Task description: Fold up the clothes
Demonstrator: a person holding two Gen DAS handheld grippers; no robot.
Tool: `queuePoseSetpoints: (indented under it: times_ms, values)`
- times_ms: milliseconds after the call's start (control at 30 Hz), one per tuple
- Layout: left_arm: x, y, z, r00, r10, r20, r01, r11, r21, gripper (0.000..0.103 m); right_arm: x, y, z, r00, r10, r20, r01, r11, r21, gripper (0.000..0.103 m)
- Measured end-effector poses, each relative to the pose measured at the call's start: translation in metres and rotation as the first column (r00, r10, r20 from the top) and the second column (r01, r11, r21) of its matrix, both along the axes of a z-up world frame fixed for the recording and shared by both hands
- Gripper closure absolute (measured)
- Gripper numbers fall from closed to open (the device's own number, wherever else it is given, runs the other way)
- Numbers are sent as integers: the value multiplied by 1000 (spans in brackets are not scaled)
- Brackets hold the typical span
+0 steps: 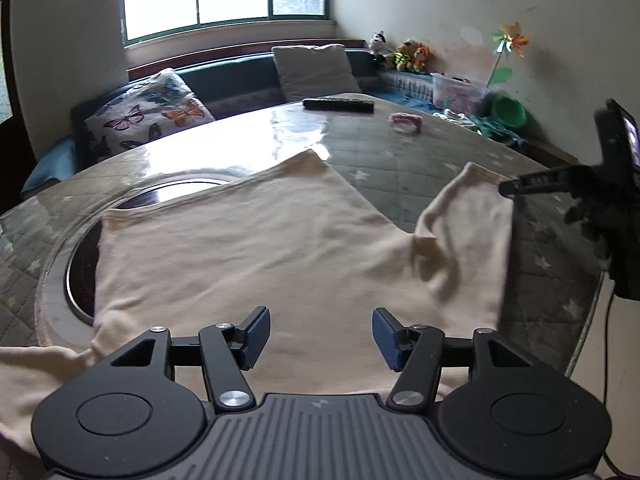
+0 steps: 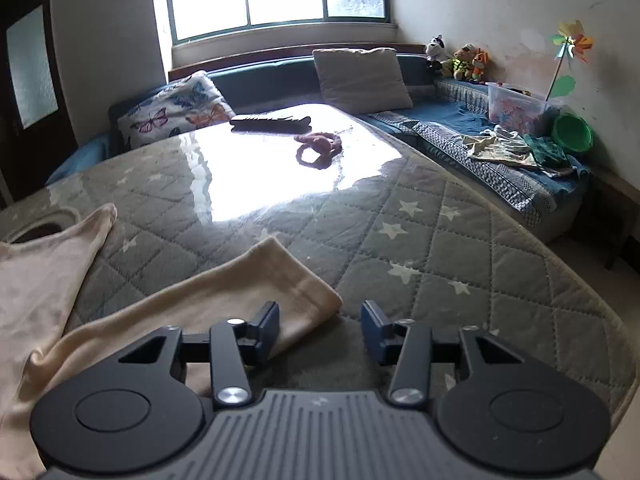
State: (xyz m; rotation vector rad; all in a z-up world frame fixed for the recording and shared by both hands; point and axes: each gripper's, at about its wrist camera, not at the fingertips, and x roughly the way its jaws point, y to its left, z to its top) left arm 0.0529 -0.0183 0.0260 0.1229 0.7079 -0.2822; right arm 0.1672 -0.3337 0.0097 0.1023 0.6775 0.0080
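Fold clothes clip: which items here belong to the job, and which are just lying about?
Job:
cream shirt
its sleeve

Lying about:
black remote
pink scrunchie
butterfly pillow
stuffed toys
green bowl
pinwheel

The shirt (image 1: 248, 248) is soft matt cream cloth. The table (image 2: 420, 248) wears quilted grey fabric under a glossy clear sheet. Both grippers, left (image 1: 320, 338) and right (image 2: 320, 330), look matt black plastic with shiny metal pivots and ribbed blue pads (image 1: 256, 336).
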Motion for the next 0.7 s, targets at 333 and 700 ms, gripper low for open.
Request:
queuePoseSetpoints:
  times_ms: [333,700]
  values:
    - [0,-24,-5,999,-45,10,45,998,52,36,-17,-8,17,996,-29,87,24,998,52,98]
    - [-2,-42,-23,997,-81,17,79,990,117,34,-38,-18,24,995,-40,91,36,999,36,98]
